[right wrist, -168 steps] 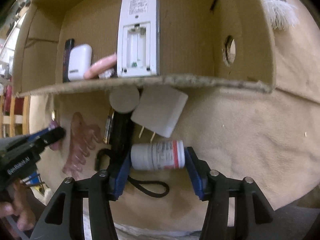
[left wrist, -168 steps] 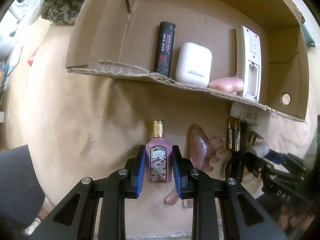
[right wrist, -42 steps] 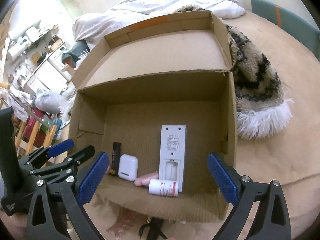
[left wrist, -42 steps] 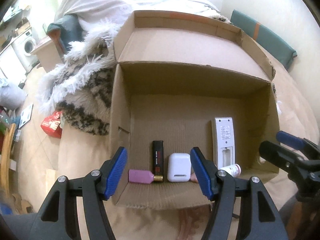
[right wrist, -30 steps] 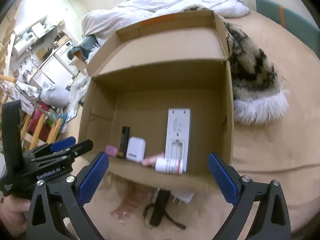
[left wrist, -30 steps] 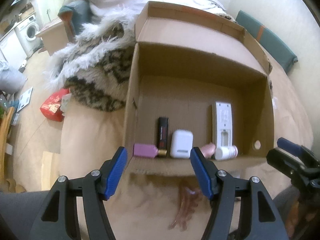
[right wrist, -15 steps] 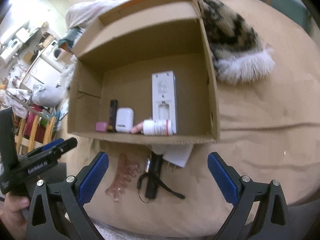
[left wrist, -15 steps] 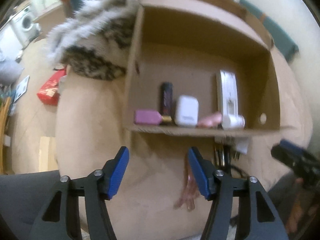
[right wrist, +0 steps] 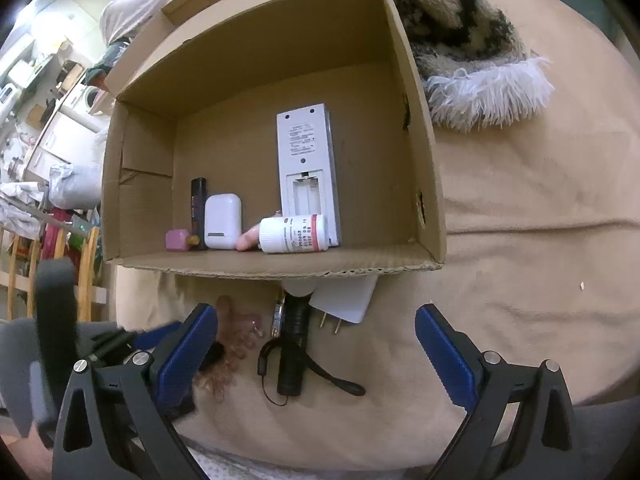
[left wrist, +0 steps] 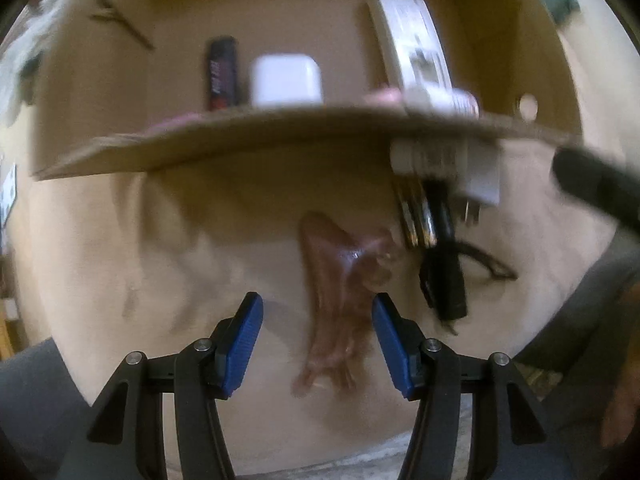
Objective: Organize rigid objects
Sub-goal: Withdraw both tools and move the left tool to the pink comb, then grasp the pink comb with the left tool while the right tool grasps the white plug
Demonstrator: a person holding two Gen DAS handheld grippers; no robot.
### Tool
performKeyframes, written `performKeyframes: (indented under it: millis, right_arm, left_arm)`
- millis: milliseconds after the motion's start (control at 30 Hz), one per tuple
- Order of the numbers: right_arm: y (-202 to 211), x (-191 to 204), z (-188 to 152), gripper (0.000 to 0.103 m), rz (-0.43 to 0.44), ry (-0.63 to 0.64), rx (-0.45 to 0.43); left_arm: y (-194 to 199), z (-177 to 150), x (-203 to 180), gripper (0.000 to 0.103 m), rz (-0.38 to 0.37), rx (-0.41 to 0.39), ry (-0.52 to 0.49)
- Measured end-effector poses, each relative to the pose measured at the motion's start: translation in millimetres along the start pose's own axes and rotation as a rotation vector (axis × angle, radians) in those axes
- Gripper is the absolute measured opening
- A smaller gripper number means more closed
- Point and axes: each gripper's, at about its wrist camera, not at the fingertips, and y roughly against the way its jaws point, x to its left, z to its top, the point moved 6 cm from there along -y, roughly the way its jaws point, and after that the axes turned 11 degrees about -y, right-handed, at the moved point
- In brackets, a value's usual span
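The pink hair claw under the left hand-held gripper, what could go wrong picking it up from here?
1. The pink hair claw is not centred between the left hand-held gripper pads, which have just been closing, so a grip might catch it unevenly and twist it.
2. The batteries and black flashlight lie close beside it and could get nudged.
3. The soft blanket may bunch into the pads.

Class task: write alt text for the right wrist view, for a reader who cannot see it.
An open right gripper hangs above a black flashlight lying on a beige blanket, just in front of a cardboard box. Inside the box lie a white remote, pill bottle, white earbud case, lighter and pink perfume bottle.
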Motion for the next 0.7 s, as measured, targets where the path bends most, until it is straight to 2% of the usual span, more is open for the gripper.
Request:
performKeyframes:
  millis: [100,233,300,333,400,500,567,633,700]
  right_arm:
    - [0,-4,5,0.103,0.012,-0.031,-0.003]
    - [-4,-13,8,0.103,0.027,-0.083,0.014]
    - [-8,-18,8,0.103,0.017,-0.096,0.029]
    - [-10,-20,7,0.103,0.016,-0.106,0.041]
    - [-16,-26,6,0.103,-0.003,-0.121,0.065]
    - [-26,-33,3,0.103,-0.111,-0.084,0.078]
    - [-33,-33,-1,0.101,-0.136,-0.065,0.095]
    - [-42,-31,-2,0.094,-0.162,-0.039,0.111]
    - [-49,-25,-1,0.092,-0.144,-0.037,0.134]
  left_arm:
    - [-9,5,-7,0.053,-0.010,0.003,-0.007]
    - [-20,10,-17,0.052,0.062,0.006,-0.063]
    - [-19,11,-21,0.033,0.059,-0.001,-0.070]
    - [-17,12,-22,0.032,0.063,0.000,-0.074]
    - [-15,11,-20,0.032,0.044,-0.005,-0.056]
    - [-7,8,-7,0.031,0.013,-0.020,-0.002]
    - [0,5,1,0.031,0.007,-0.036,0.026]
    - [6,4,8,0.031,0.020,-0.052,0.043]
    - [13,4,14,0.031,0.027,-0.067,0.069]
